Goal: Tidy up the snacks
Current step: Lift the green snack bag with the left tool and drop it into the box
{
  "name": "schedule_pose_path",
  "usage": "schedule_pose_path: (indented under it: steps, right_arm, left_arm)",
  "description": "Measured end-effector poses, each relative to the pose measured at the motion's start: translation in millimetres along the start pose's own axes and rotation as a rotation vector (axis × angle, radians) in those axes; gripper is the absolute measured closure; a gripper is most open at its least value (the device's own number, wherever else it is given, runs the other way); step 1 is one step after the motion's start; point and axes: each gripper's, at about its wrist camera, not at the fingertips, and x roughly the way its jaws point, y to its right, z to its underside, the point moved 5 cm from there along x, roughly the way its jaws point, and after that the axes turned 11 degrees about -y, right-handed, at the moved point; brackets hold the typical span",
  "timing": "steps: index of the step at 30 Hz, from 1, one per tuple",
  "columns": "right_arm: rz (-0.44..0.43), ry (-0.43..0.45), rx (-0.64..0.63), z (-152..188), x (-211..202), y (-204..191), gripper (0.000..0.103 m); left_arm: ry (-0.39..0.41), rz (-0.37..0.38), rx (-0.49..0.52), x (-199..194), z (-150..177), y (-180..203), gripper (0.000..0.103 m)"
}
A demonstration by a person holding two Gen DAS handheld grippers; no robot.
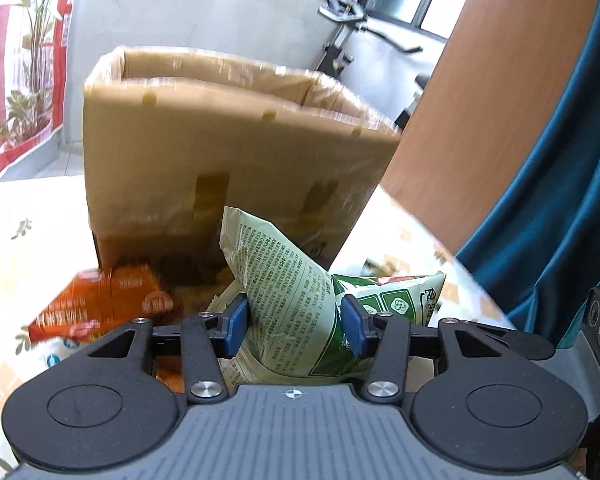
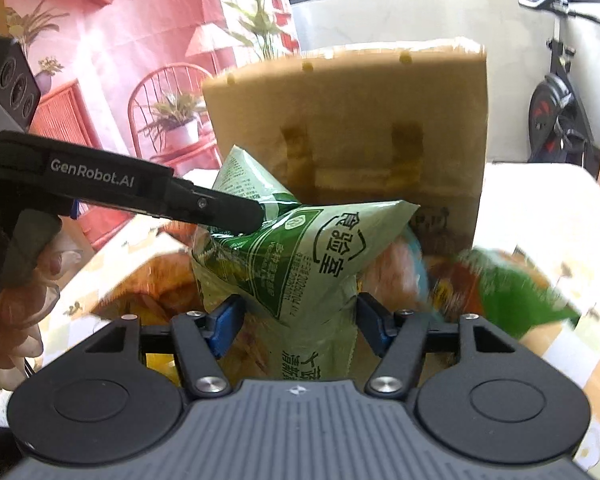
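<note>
Two grippers meet on one green snack bag (image 2: 300,252) in front of cardboard box (image 2: 348,128): left gripper (image 1: 296,326) clamps it; right gripper (image 2: 296,326) straddles its lower end, right-hand pad clear, jaws part-open.

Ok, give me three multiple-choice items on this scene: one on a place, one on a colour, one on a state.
1. Where does the cardboard box stand?
A. behind the snack bags
B. under the table
C. on a shelf

2. What colour is the bag in the left gripper?
A. blue
B. green
C. black

3. How is the box?
A. taped shut
B. crushed flat
C. open at the top

Answers: 1 A, it rises behind the bags; 2 B, pale green wrapper between the blue pads; 3 C, its inside shows over the rim.
</note>
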Motion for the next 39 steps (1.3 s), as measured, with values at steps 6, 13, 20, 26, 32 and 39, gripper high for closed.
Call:
schedule_pose_path:
  steps: [6, 13, 20, 26, 32, 39]
  right_arm:
    - [0.014, 0.062, -0.043, -27.4, -25.2, -0.6, 0.039]
    - [0.002, 0.137, -0.112, -70.4, -53.5, -4.0, 0.039]
    - [0.016, 0.217, -0.243, -125.6, -75.4, -10.9, 0.039]
    - [0.036, 0.277, -0.345, -172.8, -70.6, -15.2, 0.040]
    - [0.037, 0.323, -0.380, -205.2, -36.0, -9.3, 0.040]
    - [0.067, 0.289, -0.397, -224.6, 15.3, 7.8, 0.040]
  left_arm:
    - [0.081, 0.010, 0.018, -29.7, -21.6, 14.6, 0.051]
    - [0.181, -0.002, 0.059, -67.6, -61.7, 30.1, 0.051]
    - [0.253, -0.003, 0.056, -96.7, -107.0, 32.6, 0.051]
    - [0.309, -0.026, 0.030, -97.9, -144.5, 26.9, 0.051]
    - [0.368, -0.077, 0.011, -85.4, -163.7, 22.1, 0.051]
    - [0.314, -0.087, -0.068, -55.4, -169.0, -5.5, 0.051]
